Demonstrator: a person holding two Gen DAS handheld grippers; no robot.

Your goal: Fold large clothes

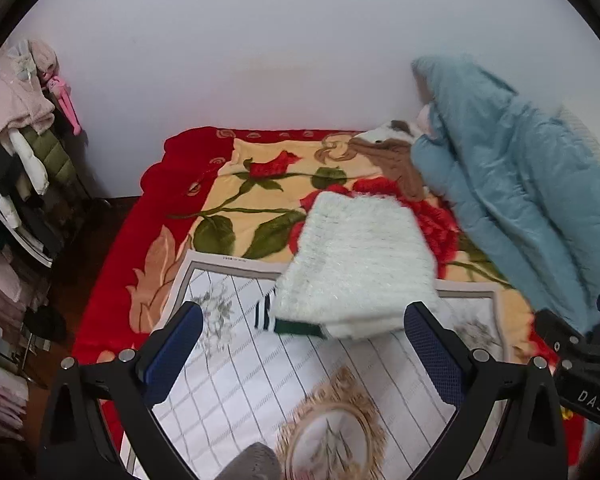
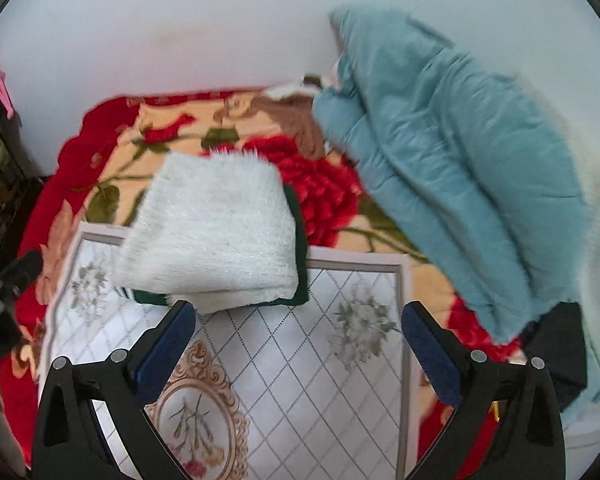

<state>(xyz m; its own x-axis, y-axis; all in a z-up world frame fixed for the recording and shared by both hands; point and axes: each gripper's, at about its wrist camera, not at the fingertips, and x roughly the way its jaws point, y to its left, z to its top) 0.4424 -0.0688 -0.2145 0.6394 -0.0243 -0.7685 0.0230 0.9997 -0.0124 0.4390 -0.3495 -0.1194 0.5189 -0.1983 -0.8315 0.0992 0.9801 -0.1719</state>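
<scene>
A folded fluffy white sweater (image 1: 360, 268) with dark green and striped trim lies on the far edge of a white quilted mat (image 1: 260, 372) on the bed. It also shows in the right wrist view (image 2: 216, 236) on the mat (image 2: 300, 360). My left gripper (image 1: 304, 332) is open and empty, just short of the sweater. My right gripper (image 2: 298, 332) is open and empty, just in front of the sweater's near edge. The right gripper's body shows at the right edge of the left wrist view (image 1: 580, 364).
A red and cream rose blanket (image 1: 236, 184) covers the bed. A light blue padded coat (image 1: 512, 192) and a brown garment (image 1: 396, 156) lie heaped at the right. A rack of clothes (image 1: 24, 128) stands at the left by the white wall. A dark garment (image 2: 556, 352) lies at the right.
</scene>
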